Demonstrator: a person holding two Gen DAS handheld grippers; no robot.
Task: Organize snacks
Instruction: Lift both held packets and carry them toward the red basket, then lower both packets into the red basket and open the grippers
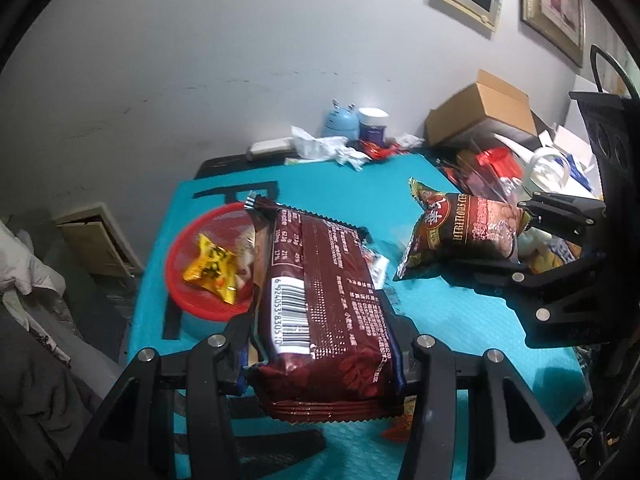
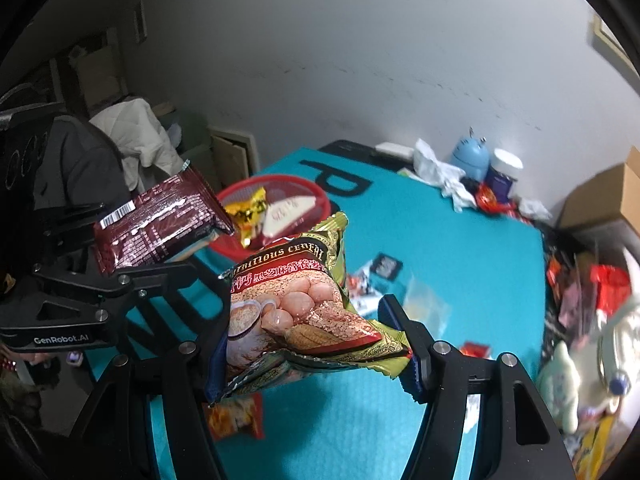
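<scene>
Left gripper (image 1: 320, 360) clamped partway on a dark red snack pack (image 1: 320, 300), held in the air near the red basket (image 1: 188, 292). Right gripper (image 2: 316, 360) set wider, pinching a cereal bag (image 2: 296, 308) by its lower end over the teal mat (image 2: 460, 240). Risk: slick puffy bag may slip out, or the pack could clip the basket rim and tip it

"GenRobot.AI" marks the left gripper (image 2: 124, 256); "NUTRITIOUS CEREAL" the cereal packet (image 2: 296, 304).
</scene>
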